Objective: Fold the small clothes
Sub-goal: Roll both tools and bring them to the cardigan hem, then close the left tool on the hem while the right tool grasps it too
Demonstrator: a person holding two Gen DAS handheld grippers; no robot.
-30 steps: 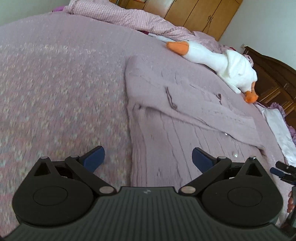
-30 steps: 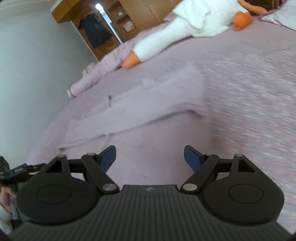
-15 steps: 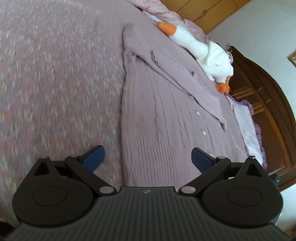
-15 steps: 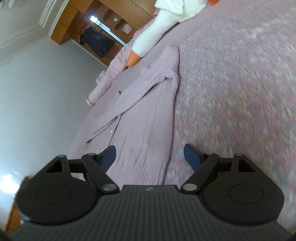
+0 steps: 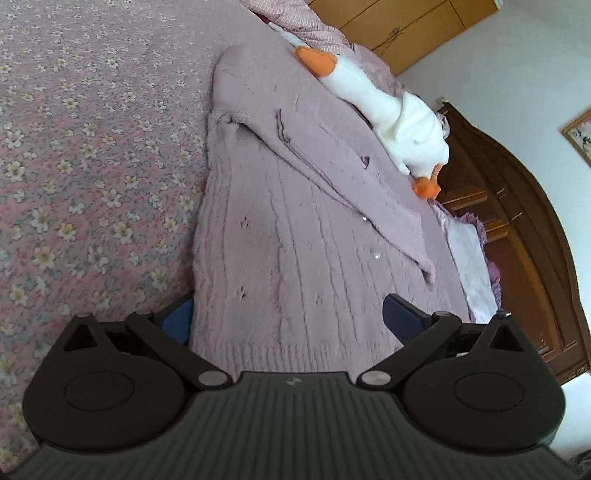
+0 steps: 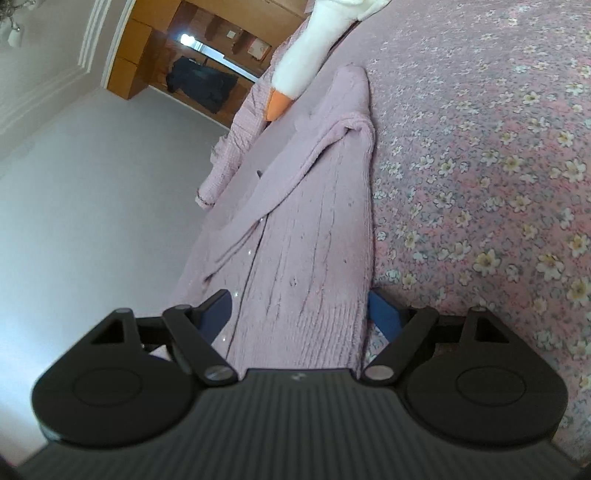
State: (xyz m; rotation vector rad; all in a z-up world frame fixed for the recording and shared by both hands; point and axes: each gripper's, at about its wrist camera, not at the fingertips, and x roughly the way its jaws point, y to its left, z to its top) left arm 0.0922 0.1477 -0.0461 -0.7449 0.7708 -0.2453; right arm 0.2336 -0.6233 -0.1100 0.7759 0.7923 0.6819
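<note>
Both the left gripper [image 5: 288,319] and right gripper [image 6: 299,312], jaws wide, straddle the hem corners of the lilac cable-knit cardigan [image 5: 295,229] on the floral bed [image 5: 74,147], poised to fold.

Cardigan [image 5: 295,258] hem hidden behind both grippers — goose [image 6: 314,48] cut off.

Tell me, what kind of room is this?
Most likely a bedroom: a flowered bedspread with a knitted cardigan laid on it, a dark wooden headboard, and wooden wardrobes behind.
</note>
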